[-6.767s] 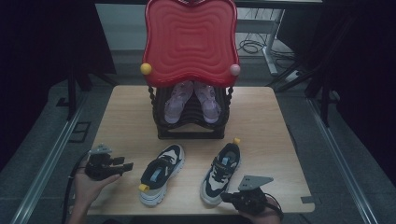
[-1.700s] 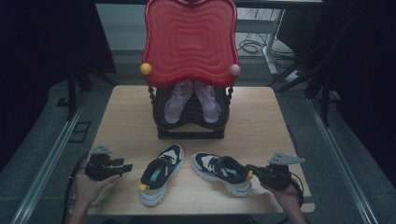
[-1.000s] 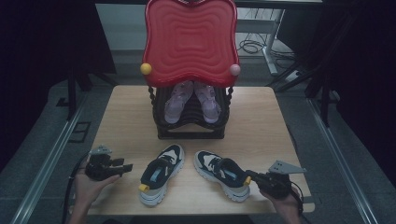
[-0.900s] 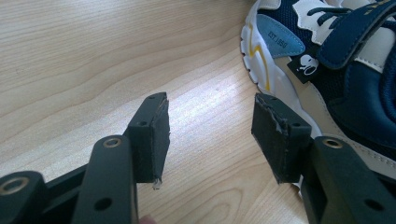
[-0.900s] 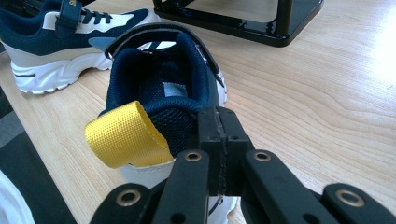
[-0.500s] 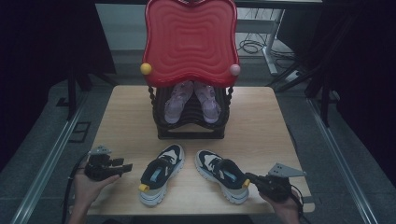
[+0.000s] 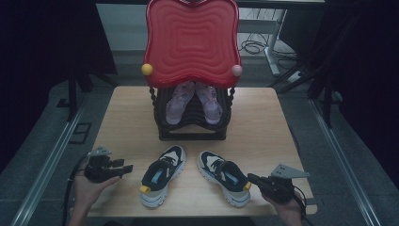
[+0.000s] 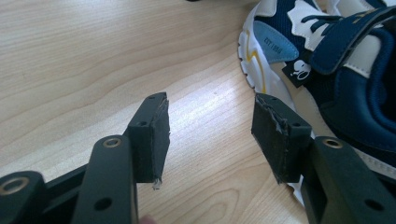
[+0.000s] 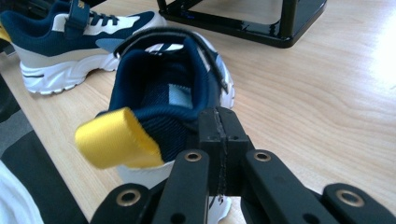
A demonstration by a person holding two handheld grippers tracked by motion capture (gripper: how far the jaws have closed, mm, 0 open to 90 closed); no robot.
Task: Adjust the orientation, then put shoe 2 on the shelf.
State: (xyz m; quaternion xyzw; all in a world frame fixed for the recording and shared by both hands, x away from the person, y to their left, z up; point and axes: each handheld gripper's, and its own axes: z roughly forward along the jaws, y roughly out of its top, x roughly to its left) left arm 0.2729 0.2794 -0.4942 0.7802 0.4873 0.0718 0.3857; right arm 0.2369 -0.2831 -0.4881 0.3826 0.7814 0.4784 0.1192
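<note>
Right hand-held gripper point(image 9: 219, 140) | jaws together | behind right sneaker point(image 9: 168, 88) heel

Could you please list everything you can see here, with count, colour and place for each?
navy and white sneakers: 2, side by side on the near half of the table, left sneaker, right sneaker with a yellow heel loop
pink shoes: 2, pale pink, on the black rack
rack: 1, black, middle of the table
wavy panel: 1, red, above the rack, with a yellow ball and a pink ball at its lower corners
table: 1, light wood
left gripper: 1, black, jaws open over bare table beside the left sneaker
right gripper: 1, black, jaws shut at the right sneaker's heel collar
</note>
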